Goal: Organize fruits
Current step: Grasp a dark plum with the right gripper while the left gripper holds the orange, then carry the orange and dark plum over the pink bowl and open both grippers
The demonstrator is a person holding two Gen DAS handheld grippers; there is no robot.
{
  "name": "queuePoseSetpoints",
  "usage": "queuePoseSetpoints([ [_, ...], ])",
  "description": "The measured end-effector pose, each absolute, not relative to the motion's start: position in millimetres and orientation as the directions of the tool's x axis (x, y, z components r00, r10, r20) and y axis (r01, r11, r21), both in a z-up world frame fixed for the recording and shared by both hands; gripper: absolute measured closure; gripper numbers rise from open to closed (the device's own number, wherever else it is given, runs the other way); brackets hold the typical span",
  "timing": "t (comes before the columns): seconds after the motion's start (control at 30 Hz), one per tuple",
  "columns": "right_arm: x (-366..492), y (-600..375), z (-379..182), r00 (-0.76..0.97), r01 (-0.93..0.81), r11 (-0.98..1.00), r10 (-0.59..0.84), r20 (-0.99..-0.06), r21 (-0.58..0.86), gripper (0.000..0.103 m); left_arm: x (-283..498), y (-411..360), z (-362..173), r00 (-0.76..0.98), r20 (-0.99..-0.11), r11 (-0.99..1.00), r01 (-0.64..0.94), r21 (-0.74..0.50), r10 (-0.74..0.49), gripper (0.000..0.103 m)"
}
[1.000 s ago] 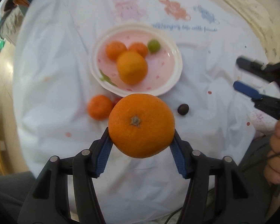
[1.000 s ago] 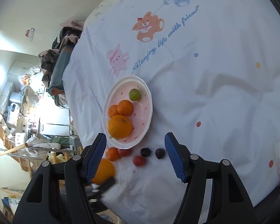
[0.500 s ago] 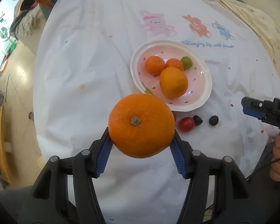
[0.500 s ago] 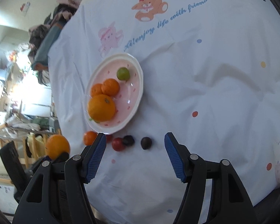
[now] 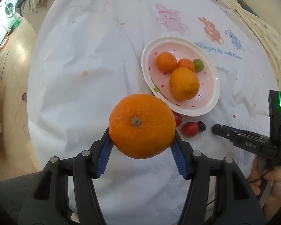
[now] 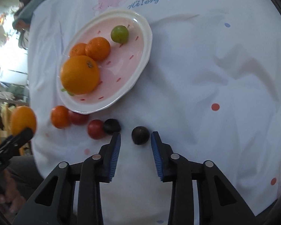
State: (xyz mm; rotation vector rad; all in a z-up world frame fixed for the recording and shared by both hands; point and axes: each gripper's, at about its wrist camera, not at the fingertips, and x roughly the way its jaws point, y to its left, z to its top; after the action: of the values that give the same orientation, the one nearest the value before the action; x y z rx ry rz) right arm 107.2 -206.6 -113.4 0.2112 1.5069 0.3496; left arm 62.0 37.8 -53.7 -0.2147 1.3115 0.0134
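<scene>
White cloth (image 6: 206,78) carries the pink plate (image 6: 146,43), the collection point: it holds one big orange, two mandarins and a green fruit. Left gripper (image 5: 141,144) is clamped on the large orange (image 5: 142,125), lifted short of the plate's near rim, likely next in. Right gripper (image 6: 135,142) is part-open, straddling the dark plum (image 6: 140,135) on the cloth, not touching it as far as I can tell.
</scene>
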Motion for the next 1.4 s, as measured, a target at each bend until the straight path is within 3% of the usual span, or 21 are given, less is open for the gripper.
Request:
queuePoseSetpoints([
  [0.17,103.1,-199.6,-121.1,0.021,-0.144,0.947,0.294,-0.956,0.288,0.078,62.0,34.1,-53.7,0.264,-0.958,0.981,-0.122,-0.151,-0.115,0.047],
  [0.4,94.1,-192.6,-119.8,0.059,-0.222,0.952,0.227,-0.972,0.209,0.079,63.4,36.4,-53.5,0.271,-0.958,0.983,-0.126,-0.136,-0.098,0.047],
  [0.8,86.8,-213.3,-87.0,0.125,-0.176,0.931,0.344,-0.930,0.321,0.079,57.7,47.7,-53.1,0.303,-0.951,0.981,-0.157,-0.116,-0.064,0.047],
  [1.03,84.5,-230.8,-44.2,0.249,-0.176,0.888,0.458,-0.853,0.425,0.079,55.0,51.7,-38.7,0.369,-0.929,0.981,-0.165,-0.101,-0.034,0.047],
  [1.4,116.2,-219.5,17.9,0.366,-0.236,0.843,0.538,-0.759,0.483,0.079,83.7,42.4,20.0,0.472,-0.881,0.988,-0.123,-0.095,-0.026,0.047],
])
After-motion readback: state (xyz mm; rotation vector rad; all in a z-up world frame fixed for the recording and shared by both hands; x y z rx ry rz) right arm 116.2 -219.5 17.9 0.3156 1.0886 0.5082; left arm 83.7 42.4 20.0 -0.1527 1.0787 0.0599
